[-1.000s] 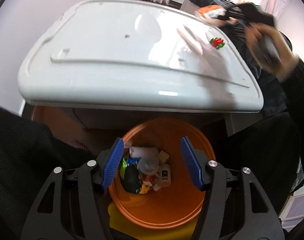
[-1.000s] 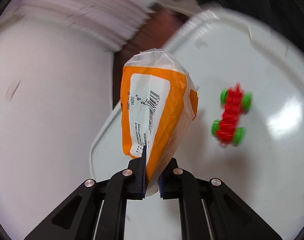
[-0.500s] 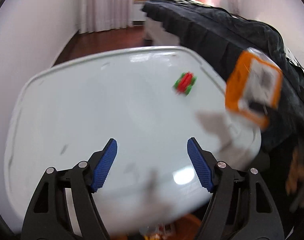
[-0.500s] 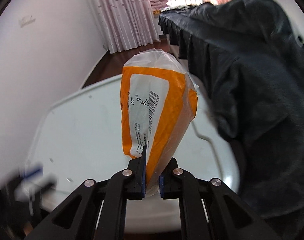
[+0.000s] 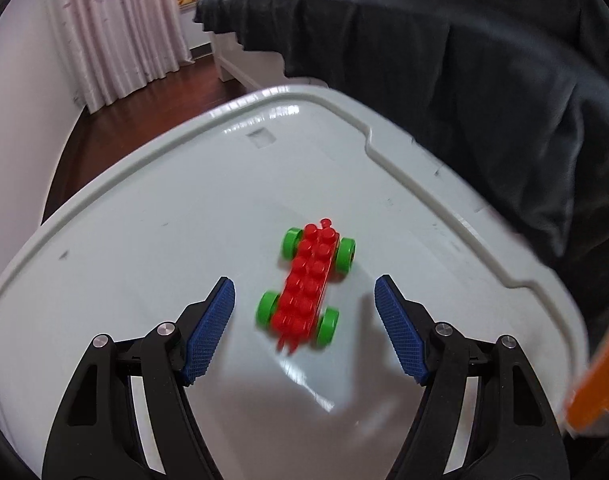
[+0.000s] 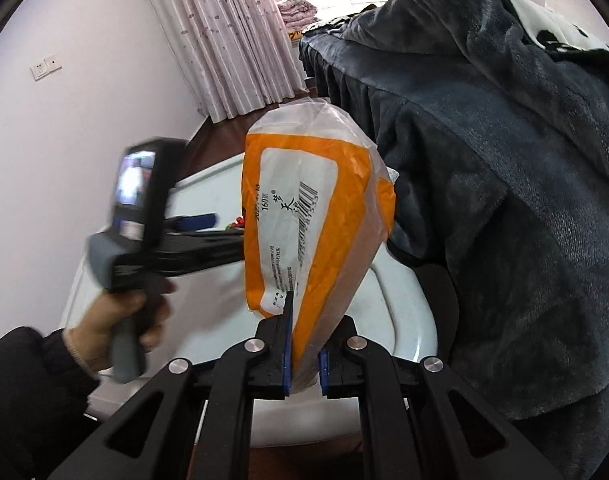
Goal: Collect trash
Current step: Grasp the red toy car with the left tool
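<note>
Currently, a dark blanket (image 5: 464, 80) is lying draped along the far and right edges of the white plastic lid (image 5: 164, 220) that is serving as the work surface. Pink curtains (image 6: 232, 40) are hanging beyond the lid's far edge.

The orange-and-white snack bag (image 6: 316, 216) is standing upright off the lid, near its right edge. The right gripper (image 6: 304, 364) is pinching the bag's lower end between its blue pads, which are pressing together on the plastic. In the left wrist view, only a blurred orange corner of this bag is showing at the lower right.

The left gripper (image 5: 304, 316) is hovering over the lid with its fingers spread wide and holding nothing. The red toy car (image 5: 306, 284) with green wheels is sitting on the lid toward the right edge, between the spread fingertips (image 5: 220, 300) and not touching either pad.
</note>
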